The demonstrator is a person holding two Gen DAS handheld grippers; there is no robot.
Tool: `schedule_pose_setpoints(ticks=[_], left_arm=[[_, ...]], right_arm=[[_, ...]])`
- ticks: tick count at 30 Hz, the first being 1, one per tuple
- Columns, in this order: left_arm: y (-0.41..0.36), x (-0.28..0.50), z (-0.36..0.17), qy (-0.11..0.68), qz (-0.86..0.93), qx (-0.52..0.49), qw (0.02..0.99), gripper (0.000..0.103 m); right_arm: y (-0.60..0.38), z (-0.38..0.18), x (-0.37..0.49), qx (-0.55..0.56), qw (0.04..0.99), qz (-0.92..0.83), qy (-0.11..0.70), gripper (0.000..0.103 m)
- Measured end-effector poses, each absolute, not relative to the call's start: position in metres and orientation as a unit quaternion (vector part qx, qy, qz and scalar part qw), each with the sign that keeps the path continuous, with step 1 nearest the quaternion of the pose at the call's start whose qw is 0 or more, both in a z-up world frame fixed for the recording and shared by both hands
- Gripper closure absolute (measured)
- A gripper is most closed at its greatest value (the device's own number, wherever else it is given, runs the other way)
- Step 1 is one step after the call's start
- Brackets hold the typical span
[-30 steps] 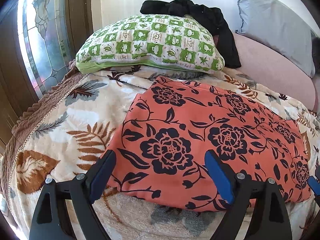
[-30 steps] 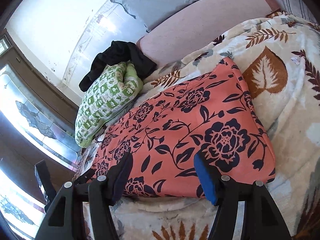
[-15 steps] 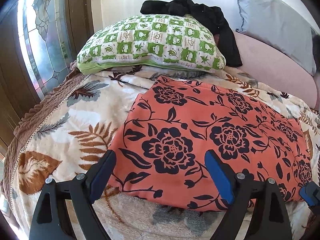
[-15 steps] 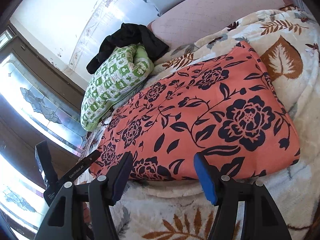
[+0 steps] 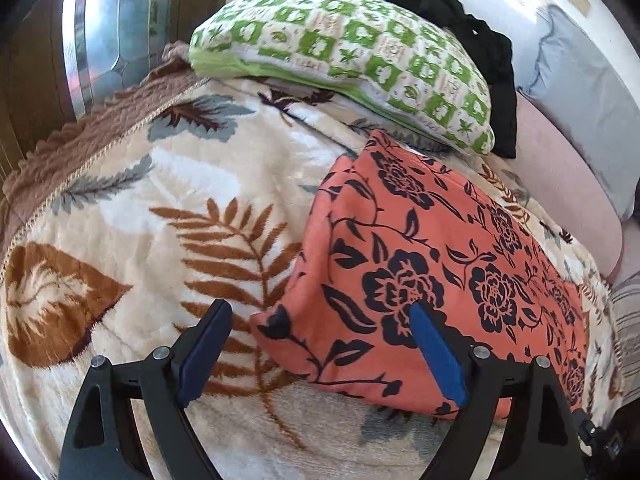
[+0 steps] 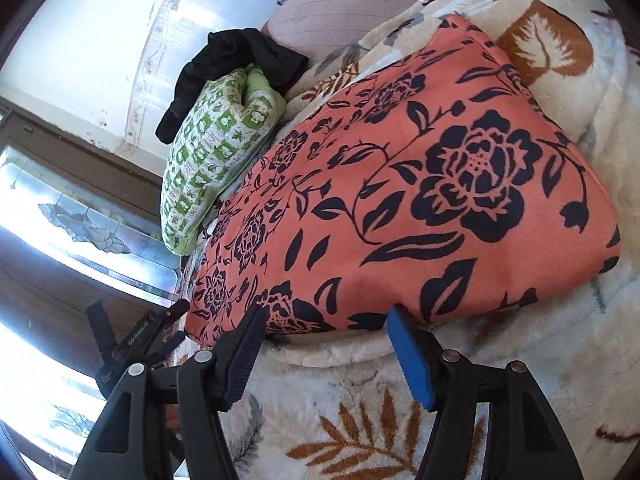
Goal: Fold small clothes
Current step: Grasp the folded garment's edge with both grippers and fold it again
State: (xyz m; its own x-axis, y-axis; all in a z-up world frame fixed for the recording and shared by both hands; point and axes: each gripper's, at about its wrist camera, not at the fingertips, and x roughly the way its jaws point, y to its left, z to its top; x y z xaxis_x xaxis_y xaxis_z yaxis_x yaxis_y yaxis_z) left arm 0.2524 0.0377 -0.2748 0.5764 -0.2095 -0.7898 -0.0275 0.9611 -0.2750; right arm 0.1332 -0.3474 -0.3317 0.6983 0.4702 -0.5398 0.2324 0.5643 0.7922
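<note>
An orange garment with black flowers (image 5: 432,280) lies folded flat on the leaf-patterned blanket (image 5: 168,216); it also fills the right wrist view (image 6: 400,208). My left gripper (image 5: 320,316) is open and empty, its jaws straddling the garment's near left corner just above the blanket. My right gripper (image 6: 324,320) is open and empty at the garment's near edge, towards its right end. The left gripper also shows at the lower left of the right wrist view (image 6: 136,340).
A green-checked pillow (image 5: 360,56) with a black garment (image 5: 472,48) draped over it lies behind the orange one. A pink sheet (image 5: 560,184) and a grey pillow (image 5: 592,96) are at the back right. A stained-glass window (image 5: 108,40) is on the left.
Both grippers have moved closer to the garment's near edge. The left view has swung left, bringing the garment's left corner between its jaws. The garment has not moved.
</note>
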Motion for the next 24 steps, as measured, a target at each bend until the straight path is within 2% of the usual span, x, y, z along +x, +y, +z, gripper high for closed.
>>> schedule_pose_setpoints(ticks=[1, 3, 5, 6, 10, 12, 13, 14, 19, 24], left_arm=[[0.046, 0.255, -0.278, 0.466, -0.060, -0.145, 0.871, 0.013], [0.059, 0.257, -0.283, 0.476, -0.077, -0.175, 0.859, 0.025], [0.063, 0.258, -0.289, 0.486, -0.099, -0.187, 0.848, 0.063], [0.062, 0.258, -0.292, 0.492, -0.107, -0.189, 0.843, 0.066], [0.060, 0.261, -0.296, 0.495, -0.106, -0.189, 0.841, 0.066], [0.059, 0.261, -0.296, 0.495, -0.102, -0.199, 0.839, 0.060], [0.059, 0.261, -0.296, 0.498, -0.106, -0.207, 0.835, 0.050], [0.057, 0.261, -0.296, 0.501, -0.110, -0.215, 0.831, 0.045], [0.060, 0.253, -0.277, 0.471, -0.128, -0.221, 0.844, 0.043], [0.063, 0.256, -0.286, 0.493, -0.130, -0.225, 0.831, 0.042]], right_arm=[[-0.351, -0.333, 0.131, 0.470, 0.792, 0.075, 0.382, 0.036], [-0.360, -0.336, 0.124, 0.490, 0.781, 0.077, 0.379, 0.036], [-0.372, -0.337, 0.117, 0.509, 0.773, 0.073, 0.370, 0.036], [-0.379, -0.337, 0.113, 0.519, 0.771, 0.065, 0.363, 0.036], [-0.403, -0.344, 0.103, 0.554, 0.757, 0.022, 0.345, 0.036], [-0.410, -0.353, 0.101, 0.582, 0.740, 0.010, 0.336, 0.036], [-0.412, -0.355, 0.102, 0.594, 0.734, 0.008, 0.330, 0.036], [-0.414, -0.356, 0.103, 0.597, 0.733, 0.004, 0.325, 0.036], [-0.425, -0.342, 0.093, 0.601, 0.748, -0.005, 0.280, 0.036], [-0.449, -0.328, 0.073, 0.579, 0.767, -0.082, 0.263, 0.035]])
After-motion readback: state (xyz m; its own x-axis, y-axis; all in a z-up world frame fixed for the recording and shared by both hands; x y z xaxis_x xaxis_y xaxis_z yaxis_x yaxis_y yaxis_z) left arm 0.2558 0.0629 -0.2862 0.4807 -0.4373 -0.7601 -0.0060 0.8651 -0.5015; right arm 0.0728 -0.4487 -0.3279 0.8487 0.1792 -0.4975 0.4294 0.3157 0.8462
